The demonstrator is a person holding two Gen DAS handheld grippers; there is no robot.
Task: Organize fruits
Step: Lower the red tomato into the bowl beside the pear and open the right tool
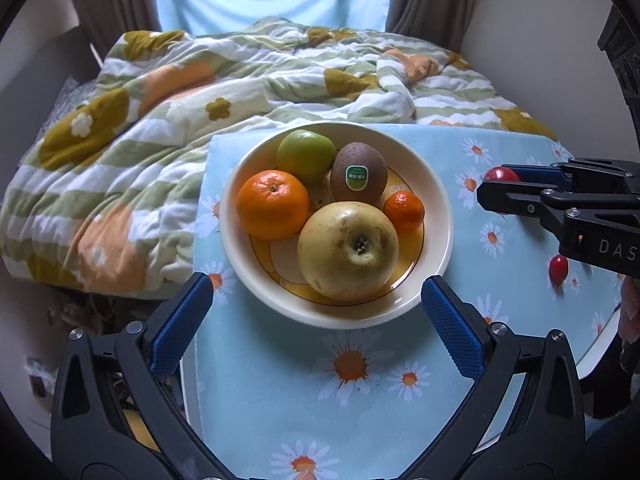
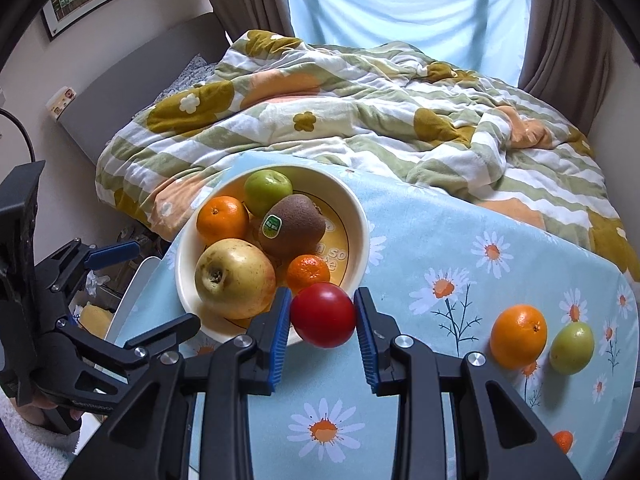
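Note:
A cream bowl (image 1: 436, 216) on the daisy tablecloth holds a yellow apple (image 1: 347, 251), an orange (image 1: 272, 204), a green fruit (image 1: 306, 155), a kiwi (image 1: 359, 173) and a small mandarin (image 1: 404, 211). My left gripper (image 1: 316, 324) is open and empty, just short of the bowl's near rim. My right gripper (image 2: 322, 316) is shut on a red tomato (image 2: 323, 315) and holds it at the bowl's near rim (image 2: 360, 216). In the left wrist view it (image 1: 486, 186) is to the right of the bowl with the tomato (image 1: 502, 174). Another orange (image 2: 519, 336) and a green fruit (image 2: 572, 348) lie on the cloth.
A small red fruit (image 1: 558, 269) lies on the cloth right of the bowl. A small mandarin (image 2: 564, 441) lies near the table's right edge. A rumpled flowered quilt (image 1: 160, 120) covers the bed behind the table. The table's left edge (image 2: 136, 280) drops to the floor.

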